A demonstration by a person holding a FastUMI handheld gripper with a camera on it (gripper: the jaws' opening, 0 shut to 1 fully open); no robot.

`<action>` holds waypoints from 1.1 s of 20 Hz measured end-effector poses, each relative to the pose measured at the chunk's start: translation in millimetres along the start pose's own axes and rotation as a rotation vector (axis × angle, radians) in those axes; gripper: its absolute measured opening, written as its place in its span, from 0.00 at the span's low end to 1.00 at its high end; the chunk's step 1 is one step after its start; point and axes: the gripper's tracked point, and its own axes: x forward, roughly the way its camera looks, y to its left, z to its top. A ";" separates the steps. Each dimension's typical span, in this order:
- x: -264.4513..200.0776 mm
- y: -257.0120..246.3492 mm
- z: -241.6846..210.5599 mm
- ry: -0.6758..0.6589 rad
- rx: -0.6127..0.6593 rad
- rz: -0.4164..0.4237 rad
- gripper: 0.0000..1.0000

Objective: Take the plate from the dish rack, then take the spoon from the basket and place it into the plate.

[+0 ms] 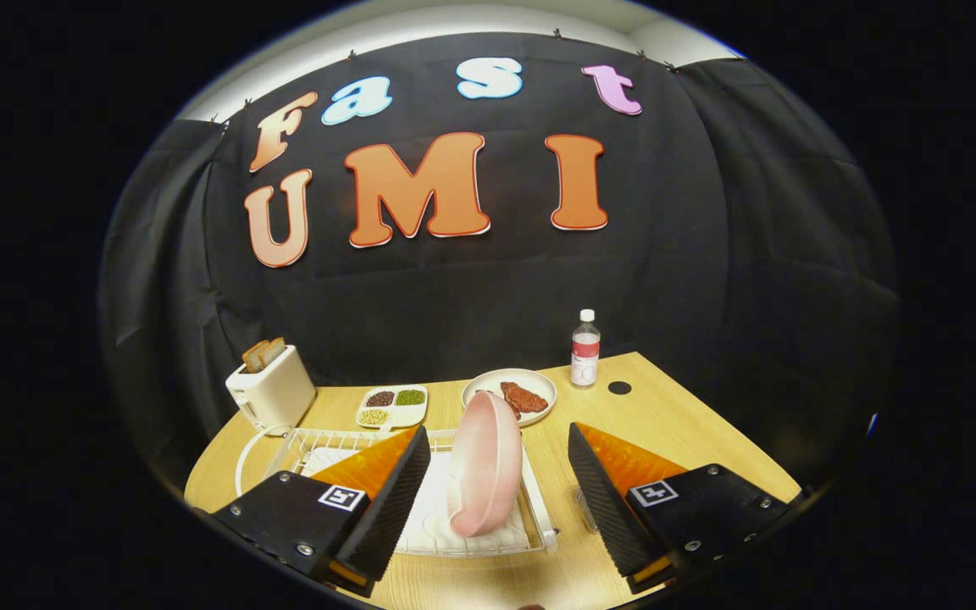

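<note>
Wooden bench [674,424], pale, backed by black cloth; we list what stands on it.

Item, one pink plate [485,464]: standing on edge in the one white wire dish rack [539,508], between and just ahead of our fingers, touching neither. We judge it stiff, smooth and probably slippery, light enough for one grip, and breakable if dropped. Best hold, in our view: the upper rim, one finger on each face, lifting straight up out of the wires.

Item, one pair of tongs [496,487]: spread wide, holding nothing, a finger on each side of the plate.

Item, one white toaster [272,390] with toast in its slots, at the far left of the bench beyond the rack.

Item, one divided dish [392,407] with three sorts of beans or grains, beyond the rack.

Item, one round white plate [485,387] carrying dark reddish food, just behind the pink plate.

Item, one clear bottle [585,347] with white cap, far side.

Spoon and basket: a clear container edge [583,506] shows by the right finger; we cannot tell what it is.
</note>
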 end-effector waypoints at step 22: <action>101.1 -10.4 -66.6 0.256 0.013 -0.059 0.28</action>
